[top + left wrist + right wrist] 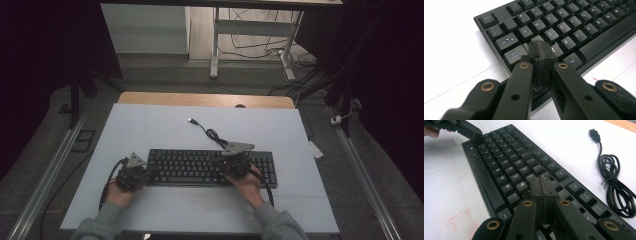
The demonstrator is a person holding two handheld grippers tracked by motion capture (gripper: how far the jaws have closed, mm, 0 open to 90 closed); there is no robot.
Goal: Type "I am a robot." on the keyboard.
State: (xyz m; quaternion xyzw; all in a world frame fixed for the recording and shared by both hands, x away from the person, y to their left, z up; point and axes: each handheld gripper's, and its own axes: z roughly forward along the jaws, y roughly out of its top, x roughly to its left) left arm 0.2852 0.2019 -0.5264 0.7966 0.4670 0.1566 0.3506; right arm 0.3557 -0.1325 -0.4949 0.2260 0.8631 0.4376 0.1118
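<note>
My left gripper (539, 51) and right gripper (541, 185), jaws pressed together, poke the keyboard (210, 166): rigid, light, likely to skid; best grasped at its end edges.

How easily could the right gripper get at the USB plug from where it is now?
Probably easily: the right gripper, jaws shut, sits over the keyboard, and the USB plug lies on bare white table surface beyond it with nothing between.
</note>
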